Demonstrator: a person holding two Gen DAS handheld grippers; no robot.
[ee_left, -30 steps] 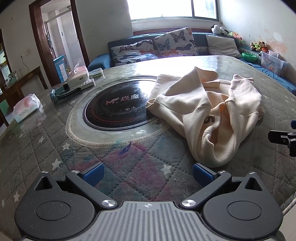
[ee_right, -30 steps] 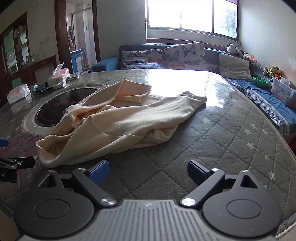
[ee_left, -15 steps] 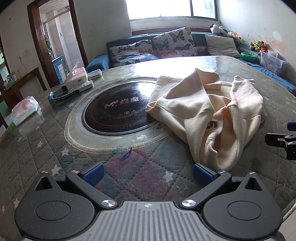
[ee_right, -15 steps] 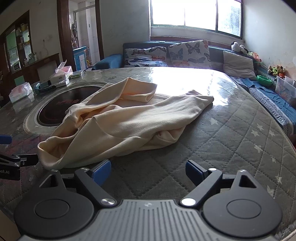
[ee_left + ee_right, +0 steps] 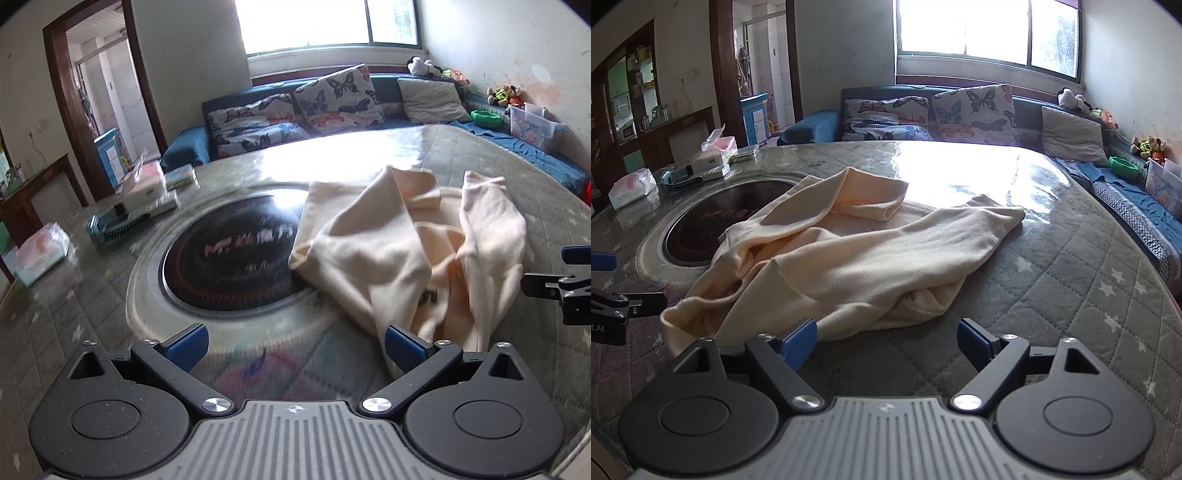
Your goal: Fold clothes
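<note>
A cream sweatshirt (image 5: 399, 254) (image 5: 857, 258) lies crumpled on the round table, partly over the black hob. My left gripper (image 5: 295, 341) stands open just before the garment's near hem, its right pad at the cloth's edge and nothing between the pads. My right gripper (image 5: 886, 341) hovers at the garment's near edge; its jaws are closing, still wide apart, with only bare table cover between them. Each gripper shows at the side of the other's view: the right one (image 5: 561, 284), the left one (image 5: 613, 295).
The table (image 5: 1071, 280) has a quilted star cover under glass, with a black round hob (image 5: 229, 262) in the middle. Tissue boxes (image 5: 144, 184) and packets (image 5: 40, 254) sit at the far left. A sofa with butterfly cushions (image 5: 960, 110) stands behind.
Both grippers have moved forward toward the sweatshirt, which now reaches their pads. The right gripper's pads stand a little closer together. The garment has not moved.
</note>
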